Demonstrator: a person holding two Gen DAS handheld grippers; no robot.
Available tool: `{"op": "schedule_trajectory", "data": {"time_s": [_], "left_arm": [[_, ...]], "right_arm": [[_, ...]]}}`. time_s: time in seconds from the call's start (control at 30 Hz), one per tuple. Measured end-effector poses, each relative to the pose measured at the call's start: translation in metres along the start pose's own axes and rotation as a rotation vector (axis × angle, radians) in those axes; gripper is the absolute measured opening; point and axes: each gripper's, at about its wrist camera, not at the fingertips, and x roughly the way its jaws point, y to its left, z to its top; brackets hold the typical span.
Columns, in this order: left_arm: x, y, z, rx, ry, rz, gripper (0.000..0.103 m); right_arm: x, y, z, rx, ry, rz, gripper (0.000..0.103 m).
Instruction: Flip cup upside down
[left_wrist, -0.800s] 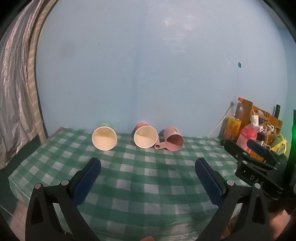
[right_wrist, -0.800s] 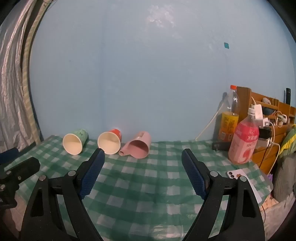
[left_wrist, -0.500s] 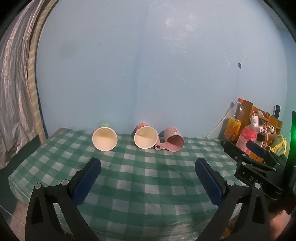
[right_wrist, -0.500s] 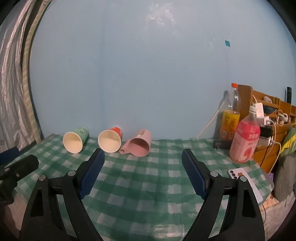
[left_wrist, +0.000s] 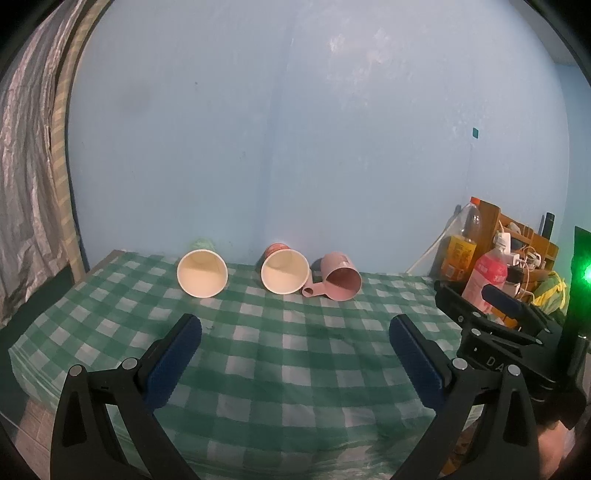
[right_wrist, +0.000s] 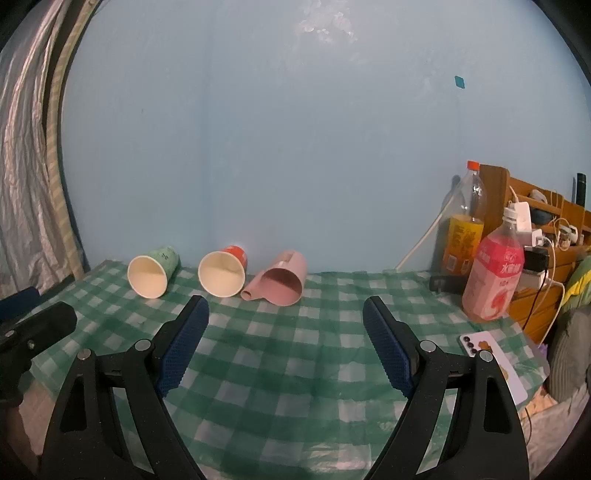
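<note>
Three cups lie on their sides at the back of a green checked table, mouths toward me: a green paper cup (left_wrist: 202, 272) (right_wrist: 149, 275) on the left, a red paper cup (left_wrist: 284, 270) (right_wrist: 222, 272) in the middle, and a pink plastic mug (left_wrist: 338, 281) (right_wrist: 282, 282) with its handle pointing left. My left gripper (left_wrist: 293, 326) is open and empty, well short of the cups. My right gripper (right_wrist: 286, 310) is open and empty, in front of the pink mug; it also shows at the right edge of the left wrist view (left_wrist: 487, 317).
The checked tablecloth (right_wrist: 295, 369) covers the table up to a blue wall. At the right stand an orange drink bottle (right_wrist: 461, 236), a pink drink bottle (right_wrist: 493, 273), a wooden shelf with chargers and cables (right_wrist: 539, 221), and a phone (right_wrist: 493, 358). A curtain (left_wrist: 26, 184) hangs at the left.
Both views have shifted only slightly, the cups sitting a touch lower in the frames. Both grippers stay open and the cups have not moved.
</note>
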Motion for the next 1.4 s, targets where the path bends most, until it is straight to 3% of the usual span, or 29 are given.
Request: {"op": "schedule_trajectory", "data": {"time_s": [1.4], "left_arm": [[0.0007, -0.0048, -0.0029, 0.009, 0.009, 0.001, 0.103]], "right_arm": [[0.004, 0.0054, -0.0039, 0.001, 0.025, 0.011, 0.085]]}}
